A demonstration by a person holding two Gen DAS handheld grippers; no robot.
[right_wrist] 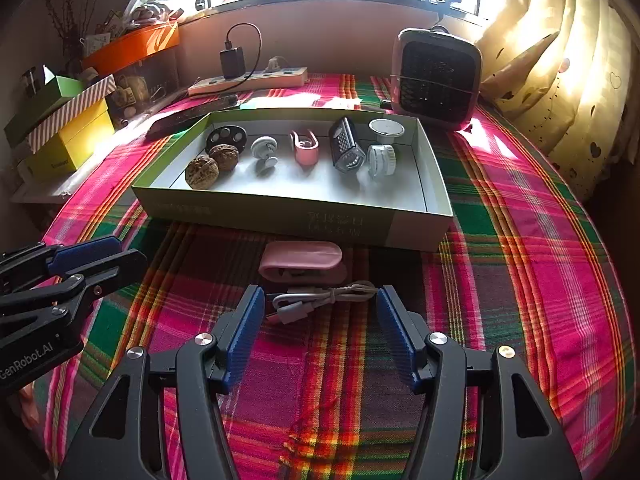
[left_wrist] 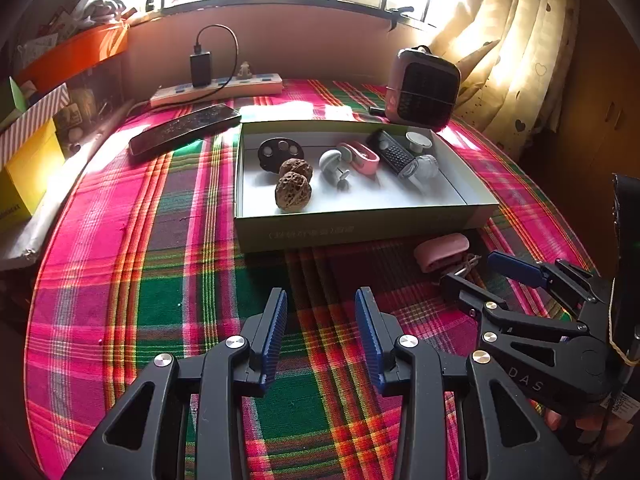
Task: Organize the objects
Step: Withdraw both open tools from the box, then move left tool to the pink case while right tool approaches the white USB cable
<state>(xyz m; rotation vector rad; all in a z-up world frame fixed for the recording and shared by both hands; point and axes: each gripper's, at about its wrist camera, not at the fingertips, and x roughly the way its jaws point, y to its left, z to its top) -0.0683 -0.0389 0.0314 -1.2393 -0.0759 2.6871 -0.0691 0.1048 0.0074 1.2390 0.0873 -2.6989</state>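
1. Tablecloth [right_wrist: 520, 240] in pink, green and orange plaid covers the counter under a bright window.
2. A shallow cardboard box [right_wrist: 280, 216] sits mid-counter holding two walnuts [right_wrist: 212, 164], a black disc with holes [right_wrist: 226, 136], a pink clip [right_wrist: 304, 148], a small dark grater [right_wrist: 346, 146] and several white plastic pieces.
3. A pink case [right_wrist: 300, 264] lies on the cloth just in front of the box's near wall.
4. A coiled white cable [right_wrist: 316, 300] lies just in front of the case.
5. The right gripper [right_wrist: 320, 308] is low over the cloth, its jaws parted wide with the cable between their tips; the pads do not press on it.
6. The left gripper [left_wrist: 321, 312] hovers over bare cloth to the left, jaws partly open and holding nothing.
7. A small heater [right_wrist: 436, 76], a power strip [right_wrist: 248, 80] and a dark phone [left_wrist: 184, 130] stand behind the box.
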